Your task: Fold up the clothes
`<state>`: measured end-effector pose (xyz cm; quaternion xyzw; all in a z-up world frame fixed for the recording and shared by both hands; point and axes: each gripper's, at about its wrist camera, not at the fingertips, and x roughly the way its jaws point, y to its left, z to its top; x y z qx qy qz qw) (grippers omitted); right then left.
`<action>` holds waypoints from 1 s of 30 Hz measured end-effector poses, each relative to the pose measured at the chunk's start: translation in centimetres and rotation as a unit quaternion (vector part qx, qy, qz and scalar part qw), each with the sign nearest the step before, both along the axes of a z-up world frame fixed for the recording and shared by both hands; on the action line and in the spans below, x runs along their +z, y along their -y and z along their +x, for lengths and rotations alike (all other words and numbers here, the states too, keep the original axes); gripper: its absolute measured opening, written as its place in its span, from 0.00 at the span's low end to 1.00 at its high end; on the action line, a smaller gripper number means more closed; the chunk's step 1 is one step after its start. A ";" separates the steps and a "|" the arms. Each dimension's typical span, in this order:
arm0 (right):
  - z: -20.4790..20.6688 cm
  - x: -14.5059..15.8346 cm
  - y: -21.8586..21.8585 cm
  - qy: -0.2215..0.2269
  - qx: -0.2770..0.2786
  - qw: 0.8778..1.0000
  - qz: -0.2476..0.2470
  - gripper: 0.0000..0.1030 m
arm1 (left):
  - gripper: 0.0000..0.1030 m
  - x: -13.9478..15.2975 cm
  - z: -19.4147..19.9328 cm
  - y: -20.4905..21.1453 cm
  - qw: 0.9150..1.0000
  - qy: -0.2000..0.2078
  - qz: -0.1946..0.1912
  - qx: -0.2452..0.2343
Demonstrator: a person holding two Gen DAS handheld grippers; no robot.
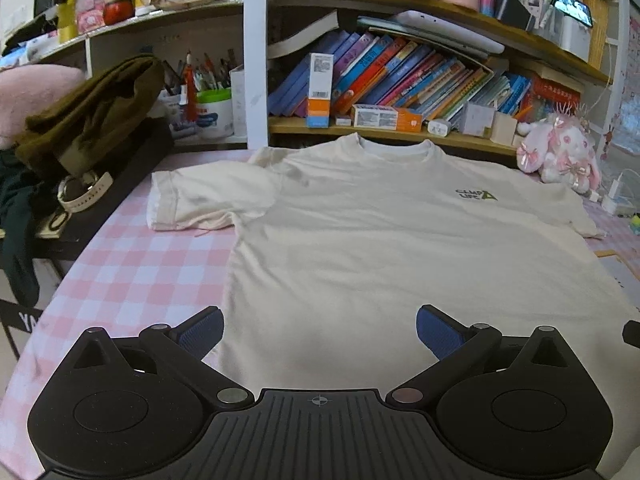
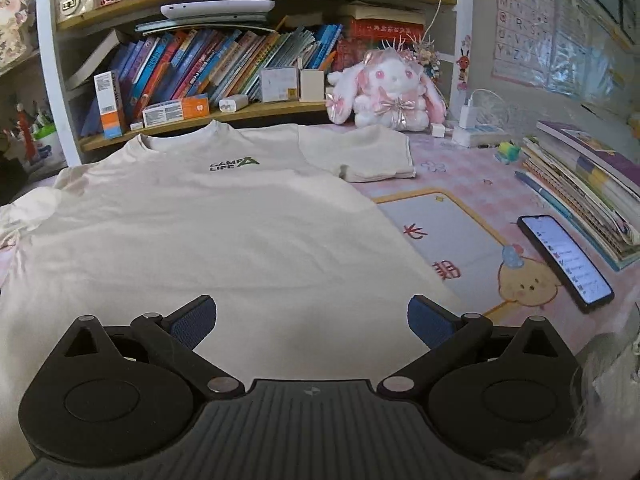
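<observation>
Left gripper (image 1: 320, 332): fingers (image 1: 202, 330) spread wide, grasping nothing, poised over T-shirt (image 1: 360, 240) hem at near edge of surface (image 1: 132, 272). Right gripper (image 2: 312, 322): fingers (image 2: 430, 326) likewise released, over hem nearer right side. Cream T-shirt lies flat, front up, collar toward far edge by bookshelf (image 2: 240, 110), sleeves spread out. Plush bunny (image 2: 386, 92) at far right corner; phone (image 2: 566, 262) near right edge, beside stacked books (image 2: 588, 188).

A: The cream cotton T-shirt (image 1: 360, 240) has a dark and green chest logo (image 1: 476, 195); under it lies a pink-and-white checked tablecloth (image 1: 132, 276)

B: Right of the shirt, a pink-and-white plush rabbit (image 2: 390, 94); blue finger pads (image 2: 194, 322)
</observation>
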<state>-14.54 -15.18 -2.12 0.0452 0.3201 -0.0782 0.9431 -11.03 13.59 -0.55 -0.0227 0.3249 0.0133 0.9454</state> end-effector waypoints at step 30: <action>2.2 0.2 -10.1 -0.026 0.055 0.997 -0.049 1.00 | 0.50 -6.5 14.2 -22.8 0.860 -0.050 -0.443 0.248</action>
